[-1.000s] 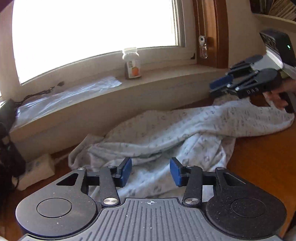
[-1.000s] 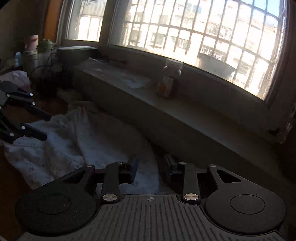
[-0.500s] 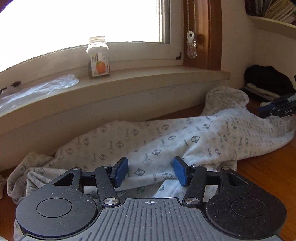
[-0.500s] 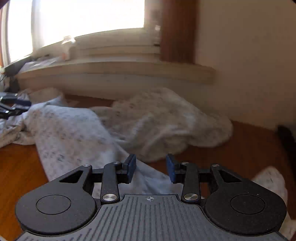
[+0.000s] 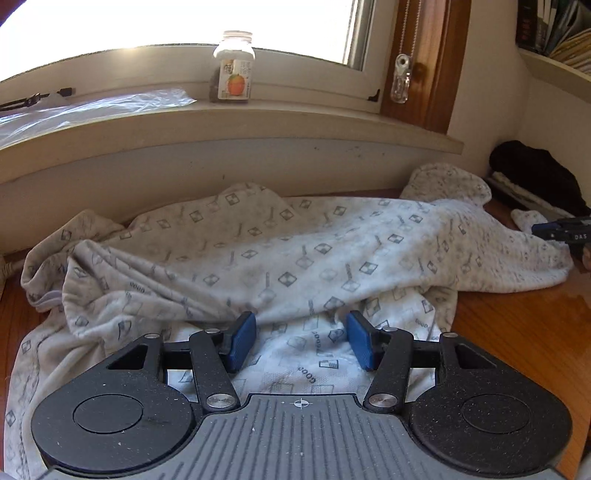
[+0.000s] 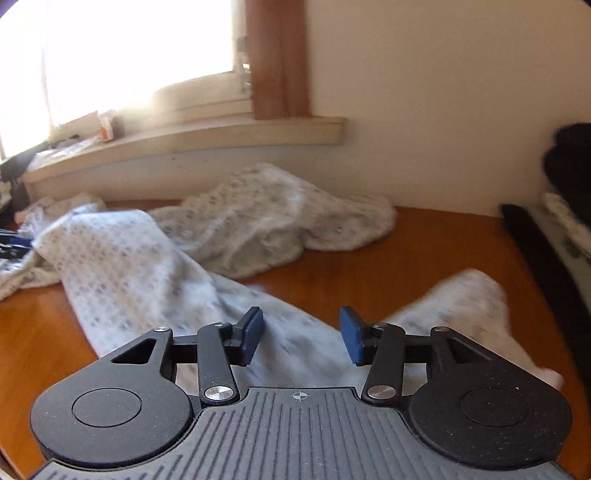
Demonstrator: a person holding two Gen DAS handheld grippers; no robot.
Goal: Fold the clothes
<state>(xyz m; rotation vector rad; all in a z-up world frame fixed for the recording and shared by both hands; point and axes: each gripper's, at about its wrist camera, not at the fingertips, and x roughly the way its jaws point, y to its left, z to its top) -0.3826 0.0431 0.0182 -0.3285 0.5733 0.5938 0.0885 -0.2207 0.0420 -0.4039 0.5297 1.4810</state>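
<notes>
Our right tool [image 6: 301,334] has swung to the garment's [image 5: 295,258] desk-edge end, jaws opening, seemingly empty, beside our half-wide left tool [image 5: 301,341].

Pale patterned garment [image 5: 295,258] — rumpled, sprawled across the wooden tabletop [image 5: 517,332].

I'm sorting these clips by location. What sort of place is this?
Most likely a room in a home: a patterned garment lies crumpled on a wooden table beneath a windowsill holding a small jar, with bookshelves in the corner.
</notes>
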